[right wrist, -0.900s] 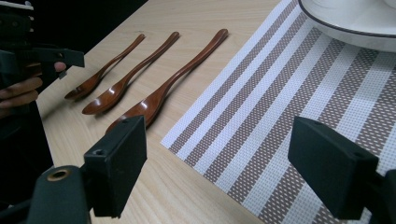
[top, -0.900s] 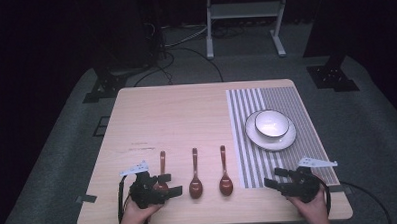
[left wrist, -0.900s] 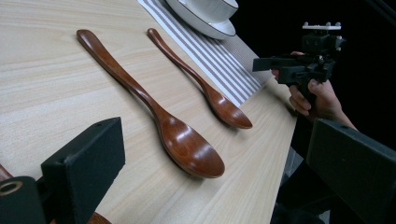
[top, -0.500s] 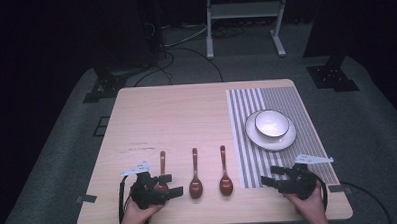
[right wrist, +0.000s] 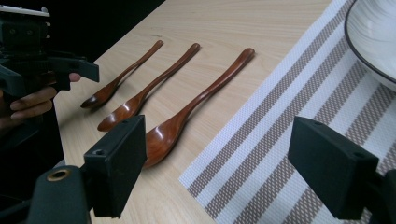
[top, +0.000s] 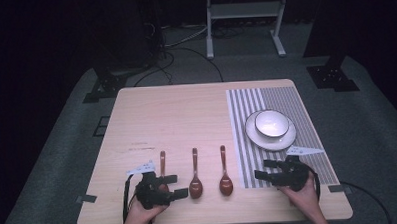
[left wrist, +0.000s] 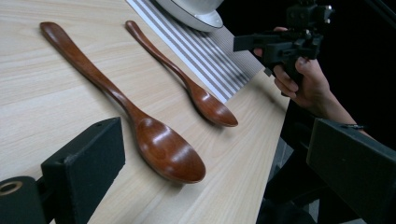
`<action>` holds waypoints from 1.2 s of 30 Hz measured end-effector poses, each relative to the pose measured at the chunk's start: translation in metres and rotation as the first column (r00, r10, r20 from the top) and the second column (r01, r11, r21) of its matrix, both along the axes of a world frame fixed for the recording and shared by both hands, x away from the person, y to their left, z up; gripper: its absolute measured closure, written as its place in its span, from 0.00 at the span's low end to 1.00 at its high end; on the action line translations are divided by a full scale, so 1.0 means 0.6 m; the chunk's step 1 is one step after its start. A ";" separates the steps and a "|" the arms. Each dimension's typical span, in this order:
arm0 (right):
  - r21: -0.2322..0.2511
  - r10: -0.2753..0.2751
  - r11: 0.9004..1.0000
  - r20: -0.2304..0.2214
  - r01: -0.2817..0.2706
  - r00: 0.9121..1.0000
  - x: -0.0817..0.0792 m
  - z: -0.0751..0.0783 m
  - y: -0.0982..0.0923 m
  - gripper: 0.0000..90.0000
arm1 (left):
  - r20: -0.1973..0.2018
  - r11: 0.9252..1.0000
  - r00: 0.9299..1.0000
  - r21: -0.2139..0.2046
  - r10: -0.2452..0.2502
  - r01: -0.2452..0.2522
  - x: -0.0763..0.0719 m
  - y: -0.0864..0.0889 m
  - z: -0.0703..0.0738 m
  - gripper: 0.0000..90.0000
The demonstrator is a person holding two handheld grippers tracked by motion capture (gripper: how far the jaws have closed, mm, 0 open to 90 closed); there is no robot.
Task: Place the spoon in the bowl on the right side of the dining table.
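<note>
With three spoons (top: 194, 172) lined up beside the striped mat (top: 287, 119) bearing bowl (top: 271, 123) on plate (top: 260, 137), apparently staged for setting, left gripper (top: 176, 187) and right gripper (top: 262, 170) both spread wide, grasping nothing.

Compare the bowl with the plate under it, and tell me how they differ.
The bowl is smaller across than the plate, whose rim shows all around it. The bowl is deep with raised walls; the plate is shallow and nearly flat. The bowl sits on the plate, while the plate rests directly on the striped placemat. Both are round and white with a dark rim line.
</note>
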State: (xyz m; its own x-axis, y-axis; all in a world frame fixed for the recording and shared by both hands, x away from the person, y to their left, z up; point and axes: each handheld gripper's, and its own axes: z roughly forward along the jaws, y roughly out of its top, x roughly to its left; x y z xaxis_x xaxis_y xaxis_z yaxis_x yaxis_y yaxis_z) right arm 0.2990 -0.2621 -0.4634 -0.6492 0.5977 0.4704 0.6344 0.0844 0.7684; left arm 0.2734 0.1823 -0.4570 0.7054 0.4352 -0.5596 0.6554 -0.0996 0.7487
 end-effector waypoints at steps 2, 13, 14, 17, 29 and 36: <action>-0.002 0.010 1.000 0.000 -0.010 1.000 0.007 0.006 0.006 0.20 | -0.003 1.000 1.000 -0.004 -0.011 0.011 0.002 -0.005 0.003 0.04; -0.016 0.055 0.998 0.022 -0.054 0.998 0.030 0.033 0.035 0.20 | -0.020 0.997 0.996 0.009 -0.082 0.082 0.012 -0.028 0.022 0.04; -0.017 0.058 0.998 0.023 -0.058 0.998 0.031 0.034 0.037 0.20 | -0.025 0.996 0.996 0.012 -0.088 0.089 0.013 -0.031 0.023 0.04; -0.019 0.069 0.997 0.020 -0.069 0.997 0.038 0.036 0.046 0.20 | -0.034 0.994 0.994 0.014 -0.106 0.107 0.015 -0.040 0.024 0.04; -0.030 0.107 0.994 0.021 -0.106 0.994 0.057 0.046 0.072 0.20 | -0.097 0.986 0.982 0.011 -0.162 0.164 0.018 -0.063 0.012 0.05; -0.041 0.134 0.990 0.020 -0.133 0.991 0.069 0.050 0.092 0.20 | -0.147 0.979 0.968 -0.001 -0.201 0.203 0.015 -0.074 0.001 0.06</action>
State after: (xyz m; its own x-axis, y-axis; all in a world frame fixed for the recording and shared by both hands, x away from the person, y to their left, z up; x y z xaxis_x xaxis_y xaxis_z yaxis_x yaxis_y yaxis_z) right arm 0.3403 -0.2067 -0.4333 -0.7345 0.5228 0.4326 0.5983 0.1979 0.7765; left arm 0.2826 0.1379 -0.4566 0.6910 0.3002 -0.6575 0.7223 -0.2511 0.6444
